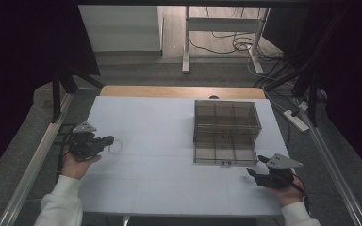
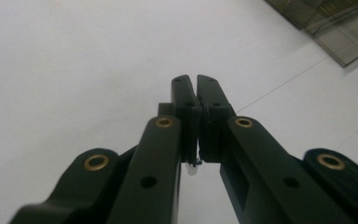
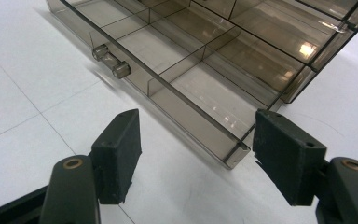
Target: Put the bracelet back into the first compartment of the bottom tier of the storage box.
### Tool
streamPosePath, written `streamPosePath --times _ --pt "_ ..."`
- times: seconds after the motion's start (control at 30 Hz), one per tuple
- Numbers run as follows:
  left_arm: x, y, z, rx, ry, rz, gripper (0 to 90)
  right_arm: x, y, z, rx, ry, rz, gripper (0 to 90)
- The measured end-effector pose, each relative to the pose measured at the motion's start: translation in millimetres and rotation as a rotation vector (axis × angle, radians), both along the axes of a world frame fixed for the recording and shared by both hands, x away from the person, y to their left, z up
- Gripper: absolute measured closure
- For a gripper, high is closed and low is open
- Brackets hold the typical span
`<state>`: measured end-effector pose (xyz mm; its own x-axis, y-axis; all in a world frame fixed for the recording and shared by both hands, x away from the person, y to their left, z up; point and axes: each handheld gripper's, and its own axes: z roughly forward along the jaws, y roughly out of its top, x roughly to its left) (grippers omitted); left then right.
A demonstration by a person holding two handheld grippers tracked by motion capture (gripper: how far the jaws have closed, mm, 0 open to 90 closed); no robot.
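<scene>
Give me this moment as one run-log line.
left gripper: shut on thin clear loop | right gripper: open, facing drawer corner | drawer: pulled out, compartments look empty | organizer box: on table

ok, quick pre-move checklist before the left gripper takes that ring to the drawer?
1. Drawer pulled out of the organizer box: ok.
2. Drawer compartments free of items: ok, seen in the right gripper view.
3. Left gripper jaws shut: ok.
4. Thin ring actually pinched: cannot tell; something small sits between the pads.
5. Right gripper open, clear of the drawer corner: ok.
6. Table path to drawer unobstructed: ok.
</scene>
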<state>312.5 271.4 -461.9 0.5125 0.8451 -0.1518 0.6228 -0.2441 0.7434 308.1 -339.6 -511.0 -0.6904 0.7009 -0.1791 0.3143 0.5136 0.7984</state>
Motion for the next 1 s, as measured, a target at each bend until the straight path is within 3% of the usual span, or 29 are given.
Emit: streamPosePath --times 1.0 --pt "3.2 -29.5 11.3 -0.033 -0.041 -0.061 87.2 -0.4 -0.7 -0.4 0.001 -0.001 -0.003 32.3"
